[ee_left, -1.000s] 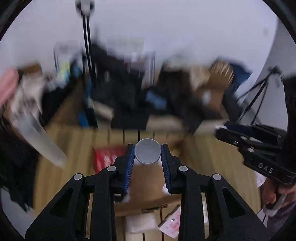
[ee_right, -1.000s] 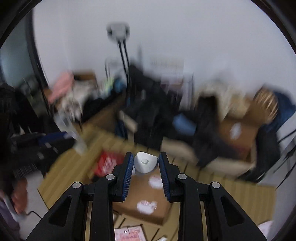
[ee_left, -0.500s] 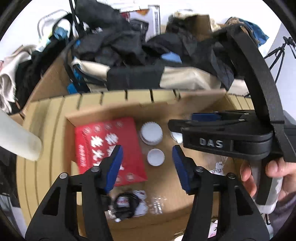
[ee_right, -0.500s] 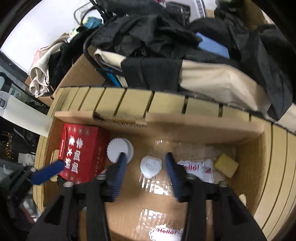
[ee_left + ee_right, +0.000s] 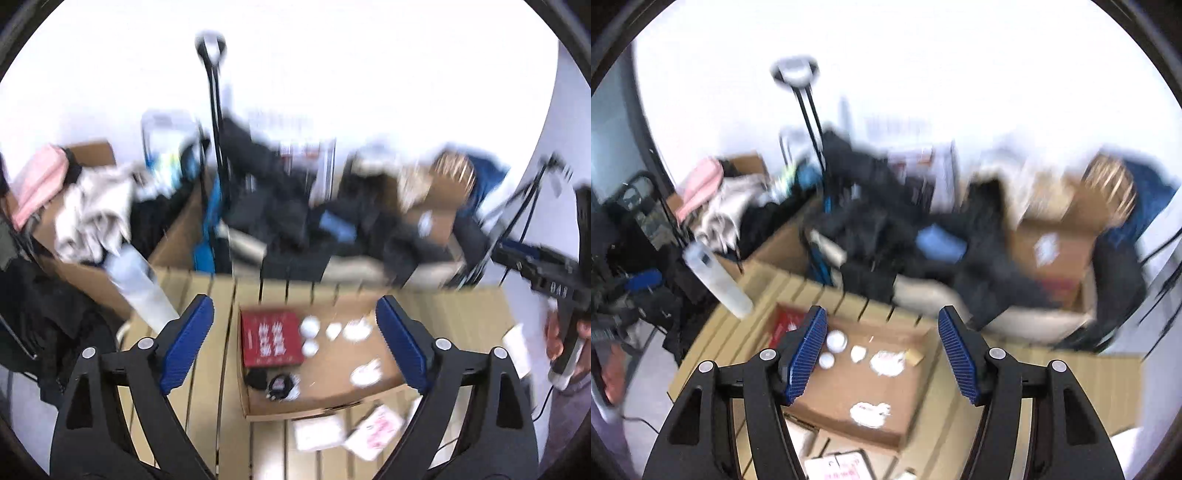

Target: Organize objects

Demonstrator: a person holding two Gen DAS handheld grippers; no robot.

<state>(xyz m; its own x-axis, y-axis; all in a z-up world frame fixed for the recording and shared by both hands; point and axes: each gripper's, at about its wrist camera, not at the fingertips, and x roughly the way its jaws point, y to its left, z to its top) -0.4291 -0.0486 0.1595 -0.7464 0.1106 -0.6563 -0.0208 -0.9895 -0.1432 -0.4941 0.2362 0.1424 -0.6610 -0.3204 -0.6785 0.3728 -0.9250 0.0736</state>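
Hovering above the open cardboard box (image 5: 325,369), the left tool (image 5: 295,343) has its blue pads (image 5: 186,343) spread wide with nothing between them; its jaws have just been opening. Both views are motion-blurred, so fine detail is poor. Seen through the gap of the left tool, the box sits on a slatted wooden bench (image 5: 207,369). Inside the box, a red carton (image 5: 269,341) lies toward the tool's left finger, and just right of the carton are three small white caps (image 5: 309,326), lying loose on the box floor, near one another, none of them touched by either tool. Farther toward the right finger lie blurred white sticker-like patches (image 5: 356,330); a small dark round item (image 5: 279,384) sits at the near edge of the box, below the carton. Below the box, nearest the tool's base, lie white and pink packets (image 5: 373,432) on the bench. At the far right of this view a hand (image 5: 565,339) holds the handle of the other tool. The right tool (image 5: 882,350) is also spread, pads apart and empty, its jaws likewise just opened. Between its fingers the same box (image 5: 827,391) shows, with the white caps (image 5: 836,341) close beside its left pad and a small yellow block (image 5: 913,356) toward its right pad. Beyond both tools, past the bench, a heap of dark clothing (image 5: 886,236) and more cardboard boxes stands against a white wall.
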